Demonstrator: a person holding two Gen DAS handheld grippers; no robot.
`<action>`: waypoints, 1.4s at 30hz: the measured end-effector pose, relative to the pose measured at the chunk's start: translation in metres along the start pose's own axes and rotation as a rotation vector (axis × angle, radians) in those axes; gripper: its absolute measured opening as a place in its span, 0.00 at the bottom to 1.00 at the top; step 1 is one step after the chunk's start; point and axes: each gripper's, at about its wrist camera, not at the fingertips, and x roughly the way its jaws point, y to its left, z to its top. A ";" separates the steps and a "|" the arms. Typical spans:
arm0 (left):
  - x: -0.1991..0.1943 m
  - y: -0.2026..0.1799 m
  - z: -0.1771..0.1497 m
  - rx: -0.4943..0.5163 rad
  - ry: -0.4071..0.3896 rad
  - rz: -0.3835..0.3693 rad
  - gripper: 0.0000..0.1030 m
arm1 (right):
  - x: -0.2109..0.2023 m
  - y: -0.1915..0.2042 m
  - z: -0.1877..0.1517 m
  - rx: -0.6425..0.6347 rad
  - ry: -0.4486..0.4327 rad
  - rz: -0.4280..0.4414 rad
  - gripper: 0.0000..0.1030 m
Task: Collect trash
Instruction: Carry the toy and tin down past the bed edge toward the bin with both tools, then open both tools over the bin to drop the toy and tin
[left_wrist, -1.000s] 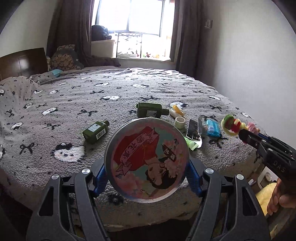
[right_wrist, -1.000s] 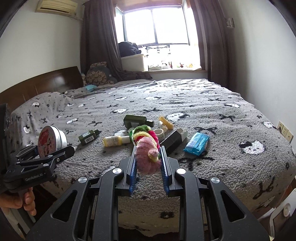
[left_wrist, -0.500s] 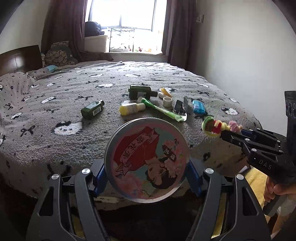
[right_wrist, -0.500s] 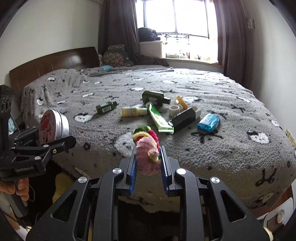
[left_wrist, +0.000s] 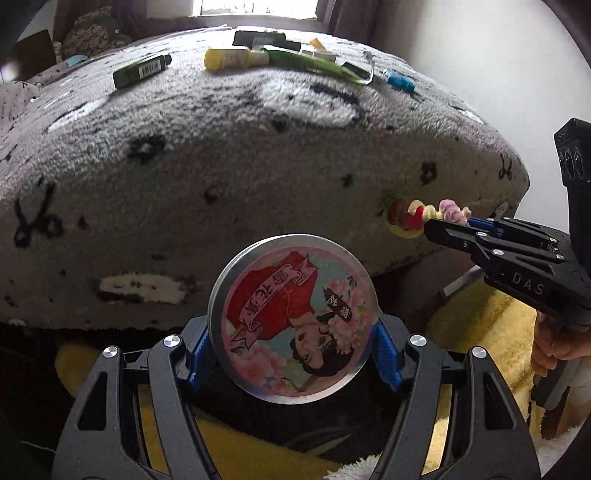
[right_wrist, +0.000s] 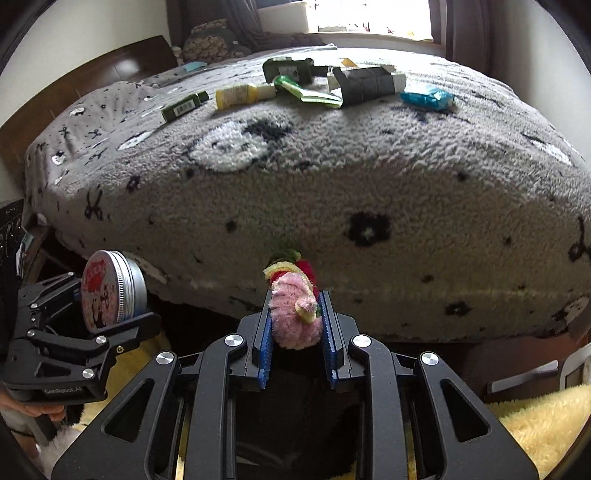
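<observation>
My left gripper (left_wrist: 291, 358) is shut on a round metal tin (left_wrist: 293, 317) with a pink and red picture lid, held low in front of the bed's end. The same tin (right_wrist: 110, 291) shows at the left of the right wrist view. My right gripper (right_wrist: 295, 317) is shut on a fuzzy pink, yellow, red and green scrunchie bundle (right_wrist: 293, 310), also seen beside the tin as a small bundle (left_wrist: 417, 216). On the bed lie a green bottle (right_wrist: 183, 107), a yellow bottle (right_wrist: 240, 95), a green tube (right_wrist: 306, 90), a dark box (right_wrist: 365, 83) and a blue packet (right_wrist: 426, 98).
The grey fleece bedspread (right_wrist: 369, 177) hangs over the bed's end right ahead of both grippers. A yellow fluffy rug (left_wrist: 476, 321) covers the floor below. A dark headboard (right_wrist: 110, 74) and pillows stand at the far left, with a window behind.
Both grippers have dropped from above the bed to below its top edge and tilted downward, each still holding its item. The bed's end and the yellow rug now fill the views.
</observation>
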 end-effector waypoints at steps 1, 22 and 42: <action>0.006 0.001 -0.003 -0.005 0.017 -0.002 0.64 | 0.006 -0.001 -0.002 0.005 0.020 0.008 0.23; 0.099 0.022 -0.033 -0.051 0.314 -0.075 0.65 | 0.086 0.004 -0.028 0.034 0.312 0.067 0.25; 0.055 0.024 -0.021 -0.031 0.169 0.012 0.78 | 0.042 -0.011 -0.013 0.045 0.177 -0.017 0.58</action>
